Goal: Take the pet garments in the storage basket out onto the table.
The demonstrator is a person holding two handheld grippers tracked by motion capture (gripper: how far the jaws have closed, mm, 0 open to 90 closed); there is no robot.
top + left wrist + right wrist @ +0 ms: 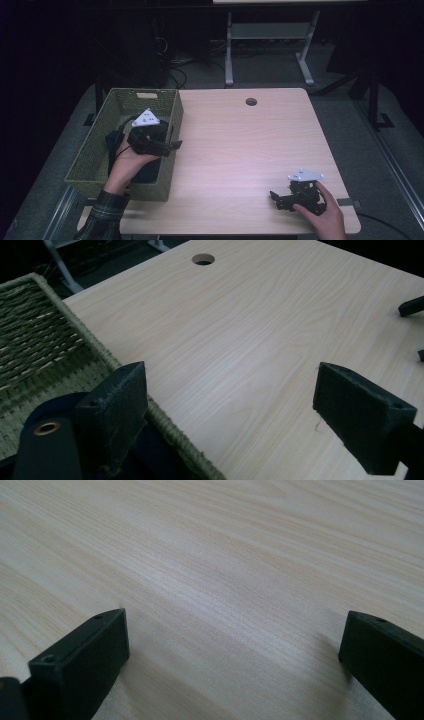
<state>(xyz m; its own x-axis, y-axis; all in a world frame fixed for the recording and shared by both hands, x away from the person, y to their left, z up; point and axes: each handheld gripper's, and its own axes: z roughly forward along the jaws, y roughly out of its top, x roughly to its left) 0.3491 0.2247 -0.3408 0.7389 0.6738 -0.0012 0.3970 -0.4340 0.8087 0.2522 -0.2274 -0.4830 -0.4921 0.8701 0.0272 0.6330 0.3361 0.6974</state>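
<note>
At the left of the high view, the left gripper (pixel 175 145) hangs over the green woven basket (pixel 95 155), jaws spread wide and empty; dark contents (pixel 47 450) inside are hard to make out; at lower right, the right gripper (pixel 274 197) rests released on the wooden table (pixel 240 150).

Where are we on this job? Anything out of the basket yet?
Nothing looks done yet: the table is bare wood. In hand: the left claw, open and holding nothing, sits at the green woven basket, over its right rim, above dark fabric inside. The right claw rests open on the table. Left, probably: grasping the fabric and lifting it out.
</note>
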